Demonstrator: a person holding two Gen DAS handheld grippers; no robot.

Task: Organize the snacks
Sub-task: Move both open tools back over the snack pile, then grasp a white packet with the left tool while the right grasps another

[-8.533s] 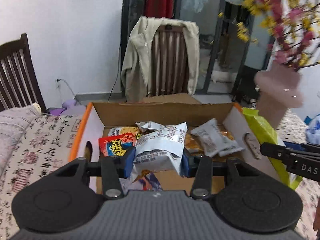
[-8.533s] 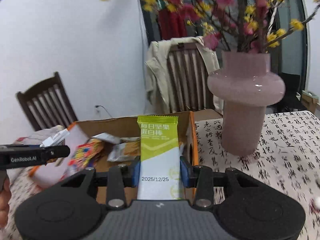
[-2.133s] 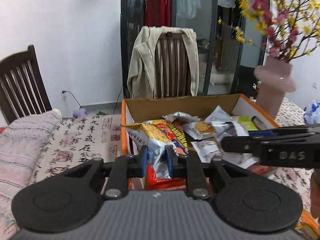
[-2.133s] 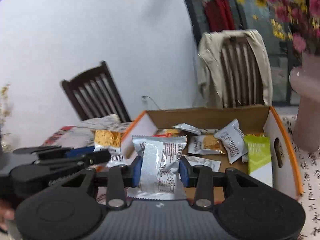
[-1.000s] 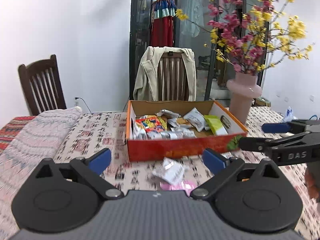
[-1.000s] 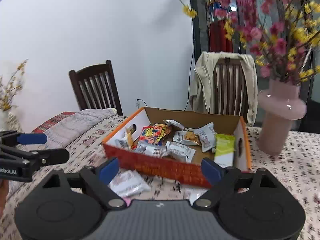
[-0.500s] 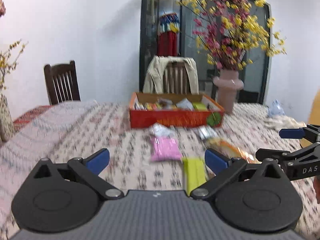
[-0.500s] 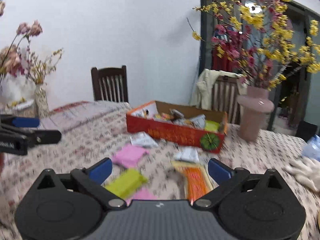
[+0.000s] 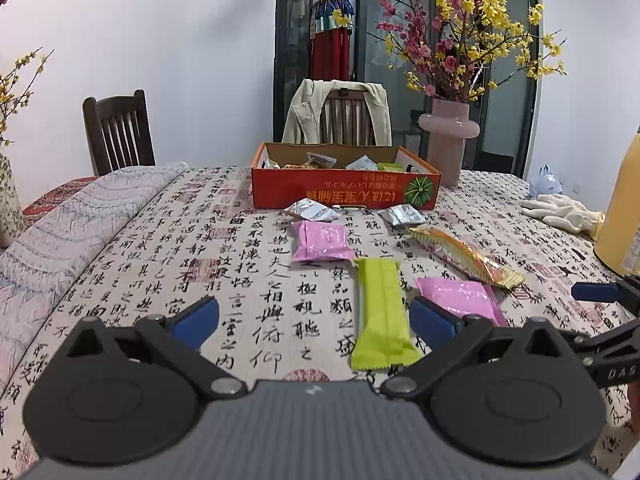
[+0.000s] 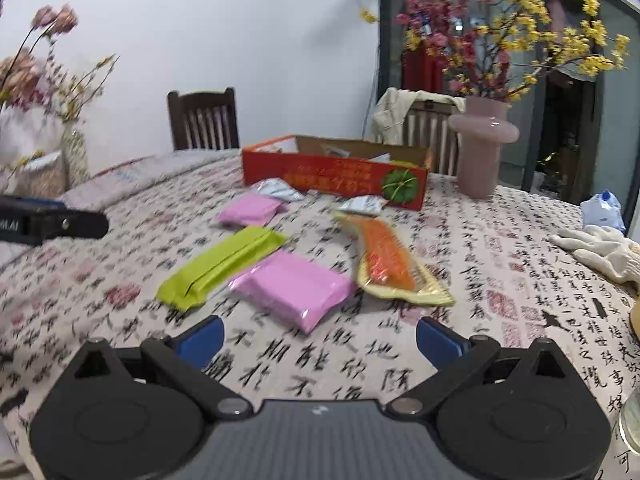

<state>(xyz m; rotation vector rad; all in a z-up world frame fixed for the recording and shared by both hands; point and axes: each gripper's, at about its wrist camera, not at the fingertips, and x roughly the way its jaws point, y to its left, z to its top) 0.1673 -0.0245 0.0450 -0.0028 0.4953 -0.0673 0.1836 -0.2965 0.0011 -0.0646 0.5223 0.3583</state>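
An orange cardboard box (image 9: 344,196) with several snack packets inside stands at the far middle of the table; it also shows in the right wrist view (image 10: 332,178). Loose snacks lie in front of it: a green bar (image 9: 382,312) (image 10: 222,264), two pink packets (image 9: 320,242) (image 9: 460,300) (image 10: 292,286), an orange-yellow packet (image 9: 464,256) (image 10: 390,258) and two silver packets (image 9: 310,211) (image 9: 402,215). My left gripper (image 9: 314,322) is open and empty, low over the near table. My right gripper (image 10: 318,340) is open and empty, just short of the near pink packet.
A pink vase of blossoms (image 9: 448,140) stands right of the box. White gloves (image 9: 560,208) and a yellow container (image 9: 624,216) lie at the right. A folded blanket (image 9: 72,232) covers the table's left. Wooden chairs (image 9: 118,132) stand behind.
Both grippers let go of their snacks into the box, opened and pulled far back from it. The loose snacks on the table came into view.
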